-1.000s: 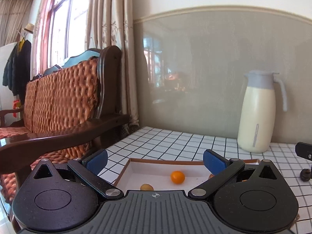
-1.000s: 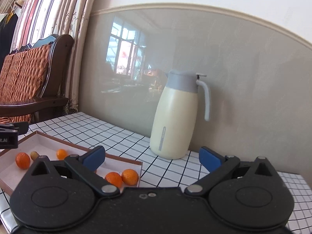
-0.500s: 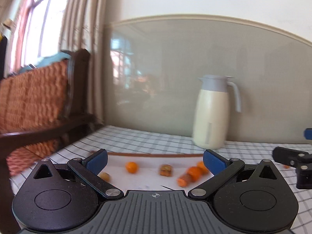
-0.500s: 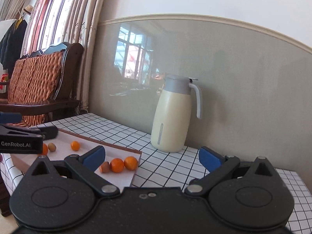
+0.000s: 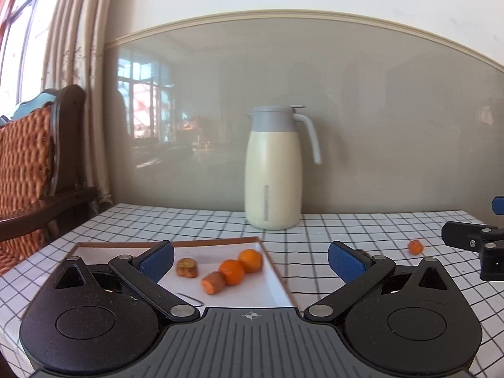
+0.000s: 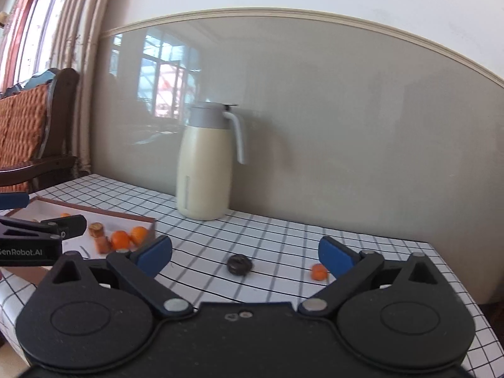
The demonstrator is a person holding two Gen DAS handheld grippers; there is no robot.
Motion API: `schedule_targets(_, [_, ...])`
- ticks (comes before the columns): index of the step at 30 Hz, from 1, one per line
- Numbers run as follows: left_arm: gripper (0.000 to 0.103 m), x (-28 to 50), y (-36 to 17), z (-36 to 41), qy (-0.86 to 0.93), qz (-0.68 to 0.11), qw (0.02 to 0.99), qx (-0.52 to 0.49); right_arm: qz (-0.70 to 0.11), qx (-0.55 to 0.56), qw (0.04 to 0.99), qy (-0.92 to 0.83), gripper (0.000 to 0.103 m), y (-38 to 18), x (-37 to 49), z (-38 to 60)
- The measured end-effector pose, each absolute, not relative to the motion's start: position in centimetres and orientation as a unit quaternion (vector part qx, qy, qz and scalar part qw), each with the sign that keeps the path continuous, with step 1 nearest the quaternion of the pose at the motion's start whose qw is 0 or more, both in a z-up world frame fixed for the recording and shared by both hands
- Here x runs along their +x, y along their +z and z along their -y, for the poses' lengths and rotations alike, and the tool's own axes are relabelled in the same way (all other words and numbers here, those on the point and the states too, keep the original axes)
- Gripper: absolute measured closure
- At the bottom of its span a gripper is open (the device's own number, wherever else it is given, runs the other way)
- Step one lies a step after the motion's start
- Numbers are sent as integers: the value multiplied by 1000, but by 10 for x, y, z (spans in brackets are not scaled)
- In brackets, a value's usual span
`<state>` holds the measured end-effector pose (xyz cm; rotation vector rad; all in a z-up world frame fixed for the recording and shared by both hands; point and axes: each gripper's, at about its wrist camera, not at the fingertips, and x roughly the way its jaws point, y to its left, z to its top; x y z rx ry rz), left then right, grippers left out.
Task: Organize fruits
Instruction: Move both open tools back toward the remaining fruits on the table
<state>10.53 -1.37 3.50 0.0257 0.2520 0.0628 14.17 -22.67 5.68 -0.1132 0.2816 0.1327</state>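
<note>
Blue rubber pads line the black fingers of the right gripper (image 6: pixel 245 253), whose jaws stand wide but are closing at this moment; nothing is pinched between them. Past its fingertips, on the checked tablecloth (image 6: pixel 283 236), lies a dark round fruit (image 6: pixel 239 264), roughly in line with the gap between the fingers. A small orange fruit (image 6: pixel 318 272) sits just beside the right-hand pad, partly tucked behind it, and apart from the dark one.

The left gripper (image 5: pixel 250 260) also has its blue-padded jaws spread wide, with nothing gripped. It hovers over the near right part of a shallow tray (image 5: pixel 271 261) with a white floor and brown rim. Inside the tray, ahead of the left pad, two round oranges (image 5: pixel 241 266) rest touching each other. An orange cut piece (image 5: pixel 213 282) lies against the nearer one, and a brownish cut piece (image 5: pixel 187 267) lies just to their left. In the right wrist view one more small orange fruit (image 6: pixel 65 215) shows at the far side of the tray, behind the left gripper's finger.

Farther back, a cream jug (image 6: pixel 203 163) with a grey lid and handle stands upright on the cloth near the grey wall panel. At the left are a wooden chair (image 5: pixel 37 170) with an orange woven cushion, then curtains (image 5: pixel 82 63) and a bright window.
</note>
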Motion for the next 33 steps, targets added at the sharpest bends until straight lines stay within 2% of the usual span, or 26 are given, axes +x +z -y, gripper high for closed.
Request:
schedule_targets(10, [0, 141, 38, 80, -12, -113, 993, 33, -146, -64, 987, 7, 11, 41, 167, 270])
schedule_targets(15, [0, 160, 28, 103, -21, -122, 992, 39, -165, -47, 985, 0, 22, 30, 184, 286])
schedule_targets(20, [1, 182, 15, 117, -27, -141, 988, 49, -177, -42, 983, -1, 27, 21, 202, 291])
schedule_targets(22, [25, 190, 11, 121, -28, -155, 986, 46, -182, -40, 982, 0, 29, 18, 212, 293])
schedule_targets(23, [27, 195, 8, 123, -32, -165, 985, 42, -183, -42, 982, -1, 31, 17, 216, 293])
schedule_targets(33, [27, 238, -19, 141, -42, -213, 975, 38, -223, -32, 974, -1, 37, -4, 258, 296])
